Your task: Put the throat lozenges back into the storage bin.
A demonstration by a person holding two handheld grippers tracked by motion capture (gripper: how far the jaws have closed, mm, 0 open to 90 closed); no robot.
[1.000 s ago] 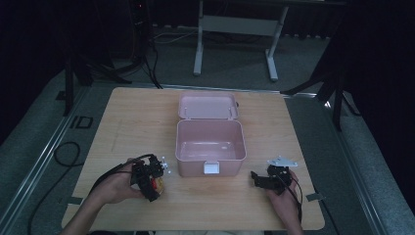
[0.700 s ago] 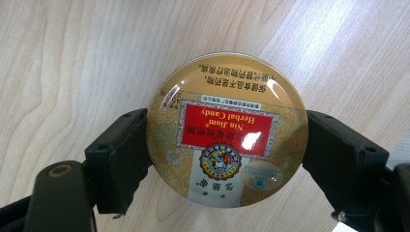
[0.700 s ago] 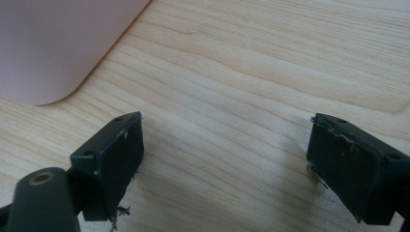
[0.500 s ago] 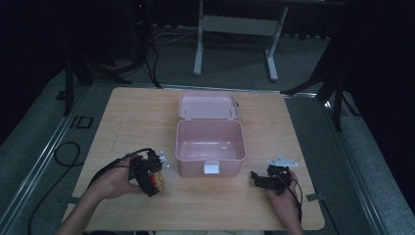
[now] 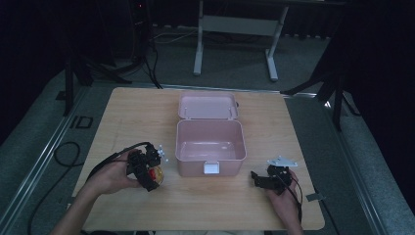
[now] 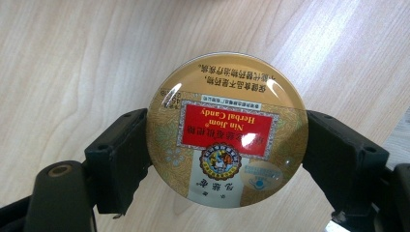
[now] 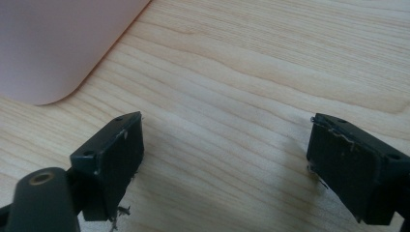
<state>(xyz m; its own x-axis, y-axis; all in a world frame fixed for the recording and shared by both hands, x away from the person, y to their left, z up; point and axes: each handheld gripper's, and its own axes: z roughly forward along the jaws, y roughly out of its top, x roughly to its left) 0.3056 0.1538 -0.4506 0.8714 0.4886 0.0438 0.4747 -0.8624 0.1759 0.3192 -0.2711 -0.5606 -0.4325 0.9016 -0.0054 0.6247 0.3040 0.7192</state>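
A round gold candy tin (image 6: 227, 130) with a red label sits between the two black jaws of my left gripper (image 6: 226, 154), which is shut on its sides and holds it a little above the wood. From above, that gripper (image 5: 149, 174) and the tin (image 5: 155, 173) are just left of the open pink box (image 5: 210, 147). My right gripper (image 7: 225, 159) stands open over bare wood with nothing between its jaws. The high view has it (image 5: 258, 178) at the box's front right, low over the table.
The pink box's lid (image 5: 208, 106) lies folded back behind it, and a white latch (image 5: 211, 168) is on its front wall. A corner of the box (image 7: 58, 43) is in the right gripper view. The wooden table (image 5: 137, 117) has bare room around the box.
My left gripper has risen a little with the tin and shifted slightly toward the box. The right gripper has kept still.
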